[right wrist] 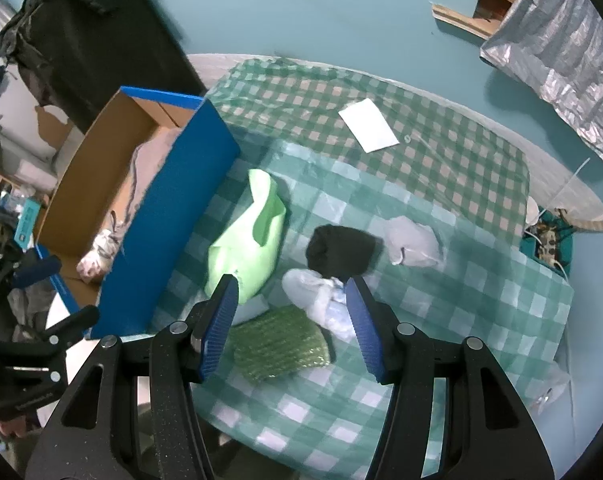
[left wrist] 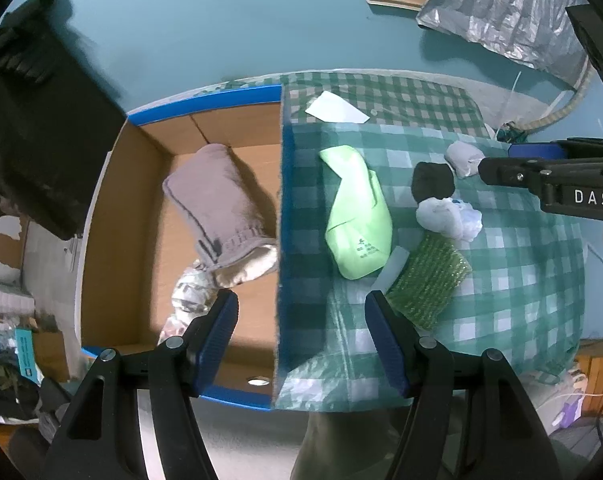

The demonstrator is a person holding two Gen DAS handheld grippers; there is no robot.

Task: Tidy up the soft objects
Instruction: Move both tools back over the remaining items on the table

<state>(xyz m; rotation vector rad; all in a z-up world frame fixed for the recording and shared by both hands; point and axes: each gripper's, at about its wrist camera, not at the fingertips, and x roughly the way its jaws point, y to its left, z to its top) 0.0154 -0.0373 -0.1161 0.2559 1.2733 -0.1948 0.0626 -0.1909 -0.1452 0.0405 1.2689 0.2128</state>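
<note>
The sorting looks partly done, by my reading. Inside the cardboard box (left wrist: 149, 216) with the blue rim lie a grey sock (left wrist: 213, 200) and a pale patterned bundle (left wrist: 193, 300) just below it, so at least two soft things are already put away. Left out on the checked cloth (right wrist: 481, 312) that covers the surface are a light green cloth (right wrist: 245, 240), a black bundle (right wrist: 341, 250), a small grey pouch (right wrist: 413, 242), a white crumpled bag (right wrist: 321, 300) and a green knitted pad (right wrist: 277, 340), all close together beside the box wall. The left tongs (left wrist: 301, 324) hang open over the box edge, holding nothing. The right tongs (right wrist: 291, 308) are also apart and empty, poised above the pad and the white bag, so most of the pile remains.
</note>
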